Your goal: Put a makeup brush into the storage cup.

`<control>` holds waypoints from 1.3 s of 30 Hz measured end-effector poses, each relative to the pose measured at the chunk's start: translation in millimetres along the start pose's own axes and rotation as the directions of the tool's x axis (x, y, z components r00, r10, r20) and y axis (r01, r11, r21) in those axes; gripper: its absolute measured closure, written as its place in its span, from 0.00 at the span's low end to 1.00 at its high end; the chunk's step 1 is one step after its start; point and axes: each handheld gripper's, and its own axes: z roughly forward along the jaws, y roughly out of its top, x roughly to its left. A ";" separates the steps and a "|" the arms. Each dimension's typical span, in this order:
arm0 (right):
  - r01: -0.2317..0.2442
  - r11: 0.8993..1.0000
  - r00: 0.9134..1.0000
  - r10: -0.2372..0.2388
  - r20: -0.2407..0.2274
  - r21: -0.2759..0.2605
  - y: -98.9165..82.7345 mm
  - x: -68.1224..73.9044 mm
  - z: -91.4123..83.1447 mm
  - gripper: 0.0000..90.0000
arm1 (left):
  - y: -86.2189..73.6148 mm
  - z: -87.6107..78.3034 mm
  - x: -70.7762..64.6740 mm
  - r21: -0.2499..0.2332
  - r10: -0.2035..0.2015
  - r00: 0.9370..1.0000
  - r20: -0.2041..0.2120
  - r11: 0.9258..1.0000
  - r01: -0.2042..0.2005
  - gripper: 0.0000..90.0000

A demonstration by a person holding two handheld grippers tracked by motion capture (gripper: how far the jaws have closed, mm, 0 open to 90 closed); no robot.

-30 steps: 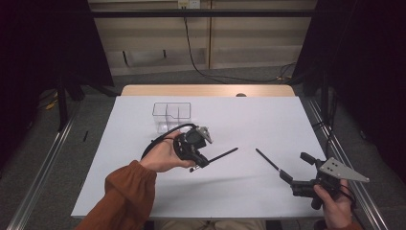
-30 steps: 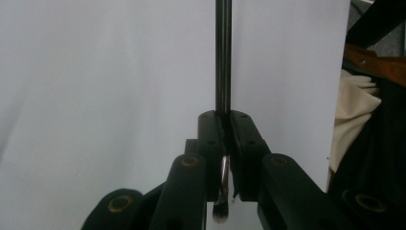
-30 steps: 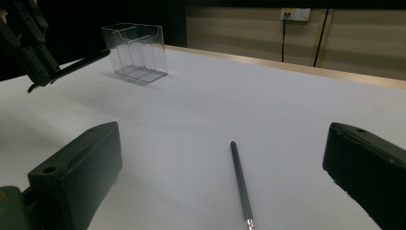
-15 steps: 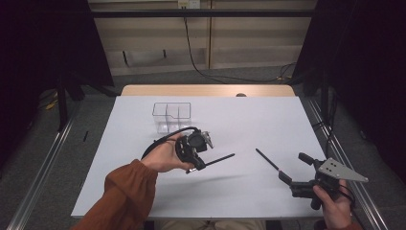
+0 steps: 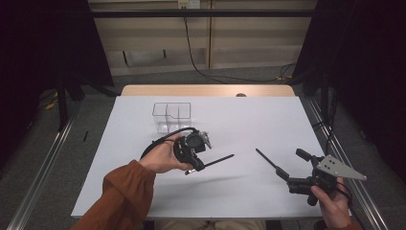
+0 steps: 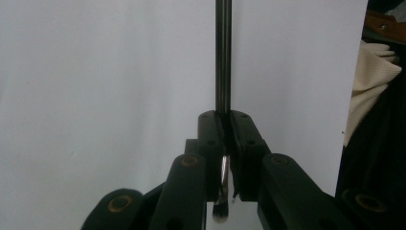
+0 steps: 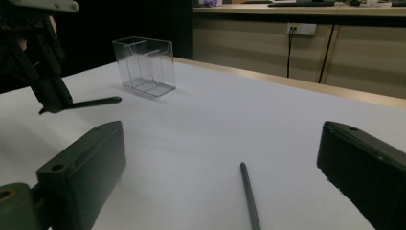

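rust-orange sleeve; black grippers, grey three-cornered plate.

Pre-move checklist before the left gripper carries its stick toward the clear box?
1. Left gripper shut on the black stick: ok.
2. Stick held near one end, most of it sticking out past the jaws: ok, but watch its swing.
3. Clear box upright with its open top free: ok.
4. White table bare between stick and box: ok.
5. Right gripper open, holding nothing: ok.
6. Second stick lying flat on the table ahead of the open right jaws, not between them: ok.
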 end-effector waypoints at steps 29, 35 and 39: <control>0.207 0.958 0.935 -0.134 -0.329 0.198 62.0 15.8 63.7 0.02 | -3.1 -6.3 -3.5 0.015 0.023 1.000 0.000 1.000 -0.023 0.94; 0.294 0.914 0.888 -0.152 -0.434 0.280 74.4 24.9 80.1 0.04 | -1.8 -7.1 -4.7 0.032 0.027 1.000 0.008 0.999 -0.027 0.94; 0.330 0.892 0.867 -0.156 -0.474 0.309 79.4 29.6 89.9 0.05 | 0.3 -7.3 -5.3 0.043 0.044 0.999 0.008 0.998 -0.044 0.94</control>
